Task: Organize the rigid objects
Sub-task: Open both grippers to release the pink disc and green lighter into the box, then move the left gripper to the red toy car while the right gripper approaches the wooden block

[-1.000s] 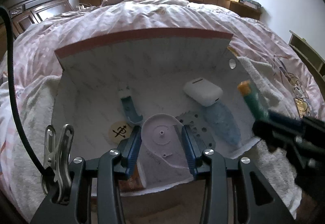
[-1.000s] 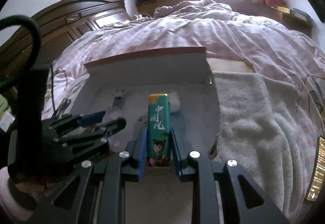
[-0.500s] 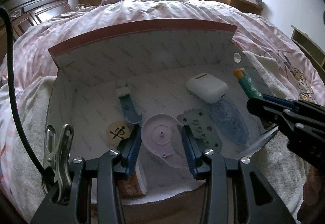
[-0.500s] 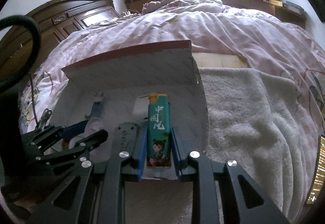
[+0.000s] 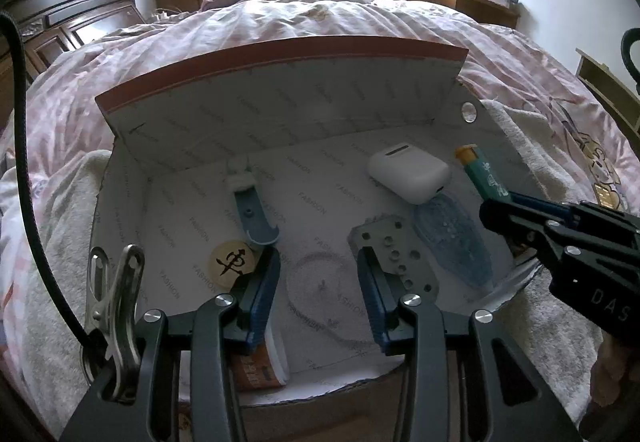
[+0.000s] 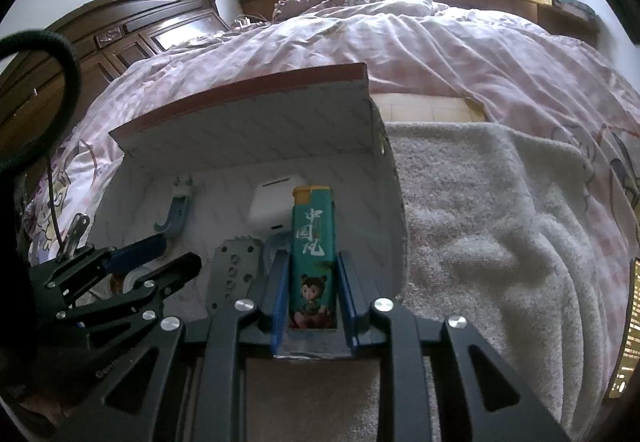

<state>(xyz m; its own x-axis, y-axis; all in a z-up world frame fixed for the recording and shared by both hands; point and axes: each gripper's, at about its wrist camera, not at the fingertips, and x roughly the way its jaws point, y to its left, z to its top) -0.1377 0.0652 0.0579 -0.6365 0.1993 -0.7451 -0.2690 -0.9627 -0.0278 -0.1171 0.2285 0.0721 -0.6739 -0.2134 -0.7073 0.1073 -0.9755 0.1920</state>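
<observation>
The right tongs [image 6: 313, 294] pinch a green lighter [image 6: 313, 258] upright between their pads, its yellow top pointing ahead over the open box [image 5: 280, 89]. The left tongs [image 5: 318, 294] stand part spread around a clear disc [image 5: 324, 302]; whether the pads press it I cannot tell. Just ahead of them lie a grey plate [image 5: 394, 254], a wooden token [image 5: 232, 262] and a blue hook [image 5: 252, 213]. Beyond the plate sits a white case [image 5: 408, 173].

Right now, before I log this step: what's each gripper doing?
Left gripper: holding the clear round disc.
Right gripper: closed on the green lighter, over the white box.
</observation>
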